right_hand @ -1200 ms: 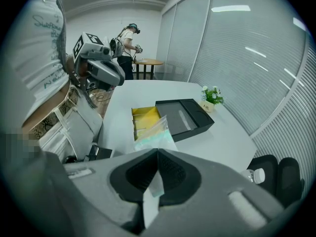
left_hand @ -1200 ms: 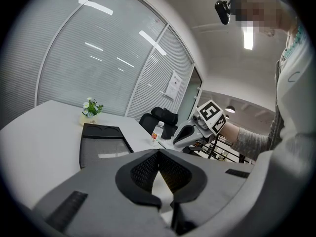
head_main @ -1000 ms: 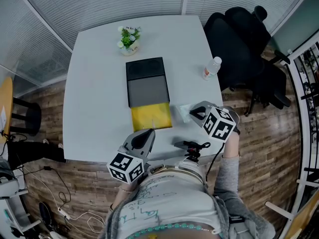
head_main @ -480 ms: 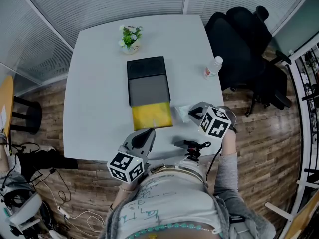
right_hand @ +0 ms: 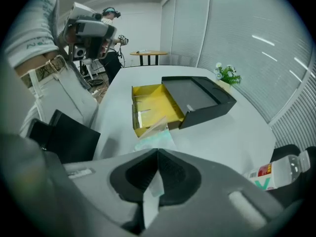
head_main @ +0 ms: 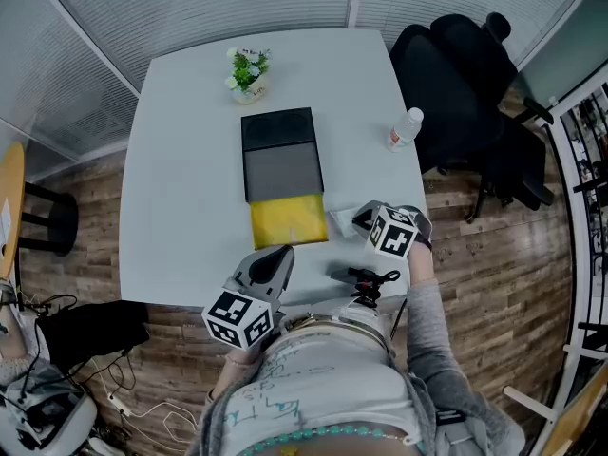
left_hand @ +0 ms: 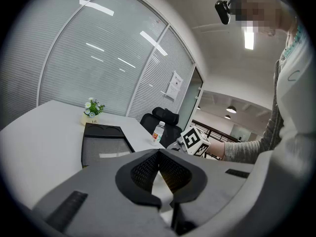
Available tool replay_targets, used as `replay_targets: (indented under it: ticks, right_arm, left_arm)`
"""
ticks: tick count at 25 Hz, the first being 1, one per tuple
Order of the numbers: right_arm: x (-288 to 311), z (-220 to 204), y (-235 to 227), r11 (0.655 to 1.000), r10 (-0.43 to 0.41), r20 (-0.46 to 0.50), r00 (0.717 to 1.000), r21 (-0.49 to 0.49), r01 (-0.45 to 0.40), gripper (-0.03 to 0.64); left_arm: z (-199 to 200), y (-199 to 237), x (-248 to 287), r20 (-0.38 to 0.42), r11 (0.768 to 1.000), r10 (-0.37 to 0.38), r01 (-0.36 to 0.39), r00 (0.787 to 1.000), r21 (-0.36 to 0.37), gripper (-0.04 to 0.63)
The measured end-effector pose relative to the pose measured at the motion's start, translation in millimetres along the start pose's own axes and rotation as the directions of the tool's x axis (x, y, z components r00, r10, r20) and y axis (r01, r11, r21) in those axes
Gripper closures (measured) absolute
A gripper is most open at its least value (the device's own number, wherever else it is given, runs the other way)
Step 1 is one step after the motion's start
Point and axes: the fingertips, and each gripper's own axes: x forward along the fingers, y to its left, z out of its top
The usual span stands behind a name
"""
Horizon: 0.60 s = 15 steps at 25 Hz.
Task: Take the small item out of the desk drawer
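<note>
Seen from above, a person stands at the near edge of a white table (head_main: pixel 180 179) with a two-jaw gripper in each hand. At the middle of the table sits a flat black desk organiser (head_main: pixel 280 150), and its yellow drawer (head_main: pixel 288 220) is pulled out toward the person and stands open. The small item, a thin clear plastic packet (head_main: pixel 342 218), is outside the drawer, just beside its right front corner and low over the table top; whether it touches the table cannot be told. The right gripper (head_main: pixel 359 219) points steeply down at that spot. In the right gripper view its jaws are pressed together on the near end of the packet, a pale strip of which shows between the dark pads, while the rest of the packet sticks out ahead of the jaws toward the drawer. The left gripper (head_main: pixel 282 253) is held near the table's front edge, just in front of the drawer and apart from it. In the left gripper view its jaws are pressed together with nothing between them, and it points across the table toward the organiser. A small potted plant (head_main: pixel 247 70) stands at the far side of the table, a plastic bottle (head_main: pixel 403 131) near the right edge, and a black office chair (head_main: pixel 456 84) beyond that edge.
</note>
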Motion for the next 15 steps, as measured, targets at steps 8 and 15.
replay_targets:
  ticks: [8, 15]
  right_arm:
    - [36.7, -29.6, -0.8, 0.999, 0.008, -0.078, 0.997, 0.032, -0.006, 0.614]
    - [54.1, -44.6, -2.5, 0.998, 0.004, -0.121, 0.993, 0.064, 0.004, 0.614]
  left_arm:
    - [0.3, 1.8, -2.0, 0.004, 1.000, 0.003, -0.003, 1.000, -0.007, 0.597]
    - [0.2, 2.9, -2.4, 0.004, 1.000, 0.005, -0.005, 1.000, -0.014, 0.597]
